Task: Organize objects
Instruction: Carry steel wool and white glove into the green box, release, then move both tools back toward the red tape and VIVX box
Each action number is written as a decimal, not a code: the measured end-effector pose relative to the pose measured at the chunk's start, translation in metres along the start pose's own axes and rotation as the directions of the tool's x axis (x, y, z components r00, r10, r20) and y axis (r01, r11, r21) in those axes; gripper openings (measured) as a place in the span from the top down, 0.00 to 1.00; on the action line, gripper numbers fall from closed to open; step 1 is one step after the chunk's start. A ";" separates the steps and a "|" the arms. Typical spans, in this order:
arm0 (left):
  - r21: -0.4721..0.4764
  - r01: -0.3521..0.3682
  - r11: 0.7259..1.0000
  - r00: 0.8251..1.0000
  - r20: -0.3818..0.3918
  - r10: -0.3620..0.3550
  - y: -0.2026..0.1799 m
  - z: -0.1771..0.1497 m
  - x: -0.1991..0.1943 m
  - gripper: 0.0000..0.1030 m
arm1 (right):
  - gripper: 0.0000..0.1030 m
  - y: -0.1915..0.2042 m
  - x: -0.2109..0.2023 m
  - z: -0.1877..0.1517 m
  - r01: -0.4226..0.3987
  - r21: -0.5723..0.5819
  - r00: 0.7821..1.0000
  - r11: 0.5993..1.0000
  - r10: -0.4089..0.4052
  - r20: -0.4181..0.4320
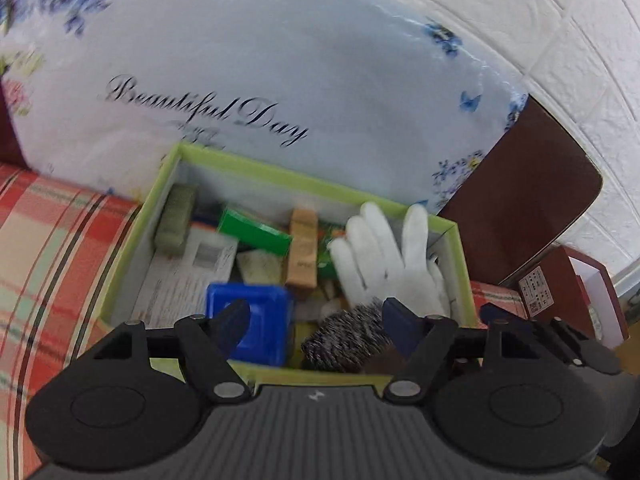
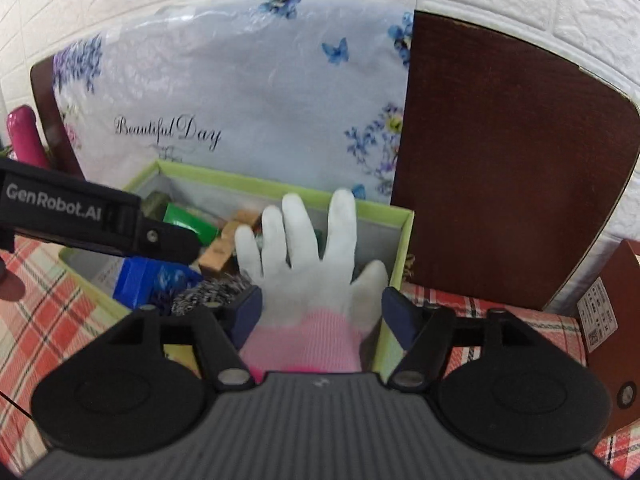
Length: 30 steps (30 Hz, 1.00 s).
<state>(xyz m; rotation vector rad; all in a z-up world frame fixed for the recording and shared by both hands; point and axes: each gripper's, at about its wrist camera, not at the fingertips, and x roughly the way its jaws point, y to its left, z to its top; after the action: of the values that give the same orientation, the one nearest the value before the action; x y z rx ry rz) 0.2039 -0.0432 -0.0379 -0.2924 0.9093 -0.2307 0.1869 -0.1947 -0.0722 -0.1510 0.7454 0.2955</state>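
A green-rimmed open box (image 1: pixel 120 264) sits on a plaid cloth and holds several items: a blue square container (image 1: pixel 260 320), a green pack (image 1: pixel 256 232), a tan box (image 1: pixel 304 252), a paper sheet and a speckled knit piece (image 1: pixel 348 336). A white glove with a pink cuff (image 2: pixel 304 276) lies at the box's right end; it also shows in the left wrist view (image 1: pixel 384 256). My left gripper (image 1: pixel 316 320) is open above the box's near edge, empty. My right gripper (image 2: pixel 322 308) is open, its fingers either side of the glove's cuff.
A large floral "Beautiful Day" bag (image 1: pixel 280 80) stands behind the box. A dark brown board (image 2: pixel 500 160) leans to the right against the white wall. A red-brown carton with a label (image 2: pixel 608 312) stands at far right. A pink bottle (image 2: pixel 24 136) is far left.
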 end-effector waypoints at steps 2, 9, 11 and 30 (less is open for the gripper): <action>-0.015 0.002 1.000 1.000 0.003 -0.001 0.004 -0.005 -0.010 0.27 | 0.26 0.000 -0.006 -0.006 0.004 0.011 1.000 1.000 -0.004 0.003; -0.002 -0.034 0.999 0.999 0.024 0.034 -0.004 -0.011 -0.050 0.27 | 0.04 -0.002 -0.047 -0.005 0.002 0.046 0.999 0.999 -0.004 0.036; 0.040 -0.046 0.998 0.998 0.041 0.044 -0.011 -0.015 -0.063 0.27 | 0.00 -0.002 -0.064 -0.003 0.001 0.061 0.998 0.998 -0.005 0.058; 0.204 -0.086 0.975 0.996 0.056 0.076 -0.041 -0.076 -0.130 0.26 | 0.00 0.011 -0.152 -0.063 -0.040 0.124 0.999 0.991 0.039 0.013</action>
<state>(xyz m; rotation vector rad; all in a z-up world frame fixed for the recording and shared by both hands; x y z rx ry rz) 0.0625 -0.0513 0.0283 -0.0675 0.8405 -0.2398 0.0376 -0.2312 -0.0140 -0.0166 0.7551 0.2864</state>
